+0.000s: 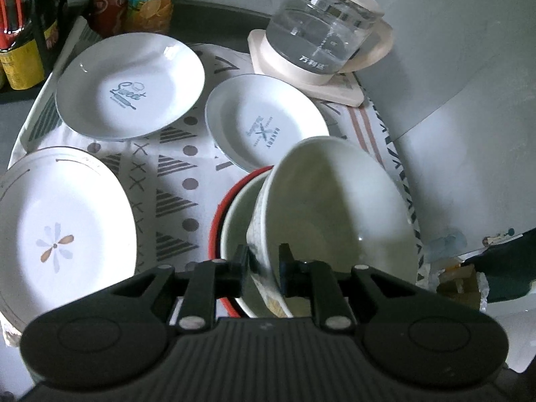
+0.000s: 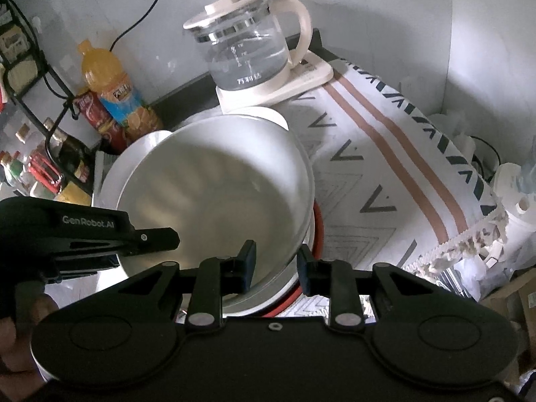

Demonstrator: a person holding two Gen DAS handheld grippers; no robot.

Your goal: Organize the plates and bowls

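White bowl [image 1: 335, 207]: tilted, its rim clenched by the left gripper [image 1: 263, 268]; right gripper [image 2: 276, 268] has fingers spread either side of the same rim, not clamped. It sits in a second bowl [image 1: 234, 231] nested in a red-rimmed bowl [image 1: 216, 214]. Beyond the white bowl: bakery plate [image 1: 264, 124], script-logo plate [image 1: 130, 87], glass kettle [image 1: 321, 30]. Left of it: flower plate [image 1: 63, 224], on the patterned cloth [image 1: 174, 181].
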